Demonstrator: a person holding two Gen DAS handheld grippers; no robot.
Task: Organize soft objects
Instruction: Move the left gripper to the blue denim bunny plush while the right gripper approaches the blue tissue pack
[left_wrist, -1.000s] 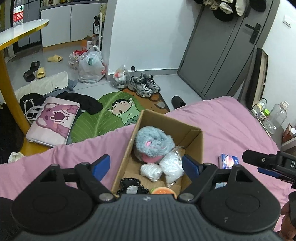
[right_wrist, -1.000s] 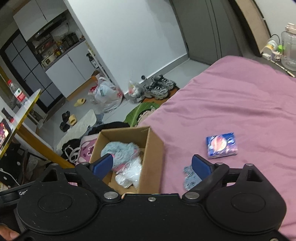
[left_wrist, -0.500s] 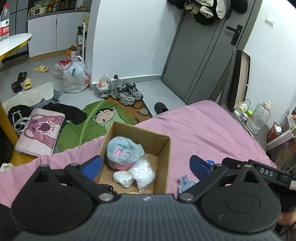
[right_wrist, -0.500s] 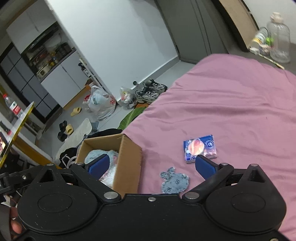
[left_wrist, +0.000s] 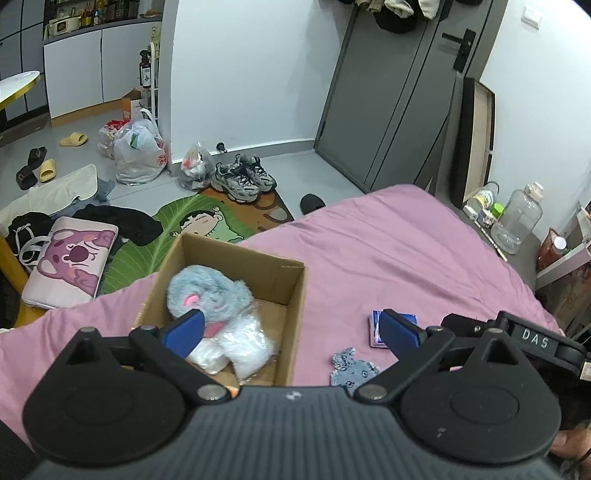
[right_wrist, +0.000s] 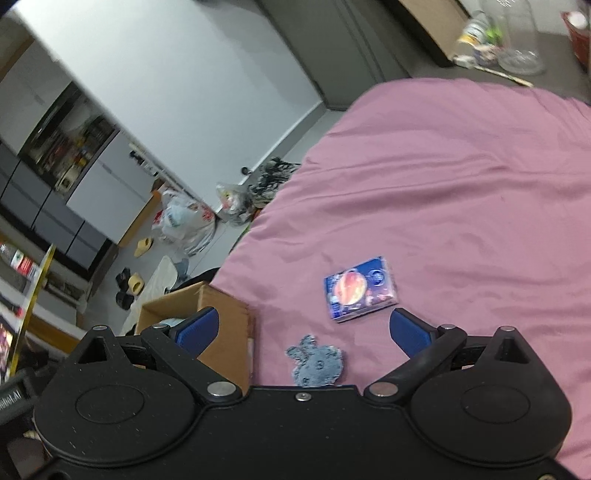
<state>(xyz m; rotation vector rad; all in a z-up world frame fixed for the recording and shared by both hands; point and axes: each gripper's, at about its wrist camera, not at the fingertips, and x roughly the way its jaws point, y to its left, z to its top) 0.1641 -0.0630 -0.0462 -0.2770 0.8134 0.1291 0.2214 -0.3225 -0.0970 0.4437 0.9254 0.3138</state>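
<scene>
Looking along my right gripper (right_wrist: 303, 328), I have its fingers spread wide with nothing between them, and the small blue-grey plush patch (right_wrist: 317, 365) lies flat on the pink bed (right_wrist: 461, 192) just ahead of them, roughly centred in the gap though a touch nearer the left finger. Taking the cardboard box (right_wrist: 221, 314) as my landmark, the patch sits just beside the box's right wall, apart from it, and the blue tissue pack (right_wrist: 360, 291) lies beyond the patch, further from the box. The patch looks nearly round with two small ears pointing away toward the box's far end, so I judge it has no real long axis and any closing direction should do. My left gripper (left_wrist: 291, 328) is likewise wide open and empty, hanging over the box's near corner, where the fluffy blue plush (left_wrist: 208, 291) and the clear bags of white stuffing (left_wrist: 236, 345) already rest inside. From that view the patch (left_wrist: 352, 365) is off to the right of the box, closer to my right gripper, so I reckon the right one should drop straight down and pinch it; being thin and flat, it may need the fingers pressed into the sheet
</scene>
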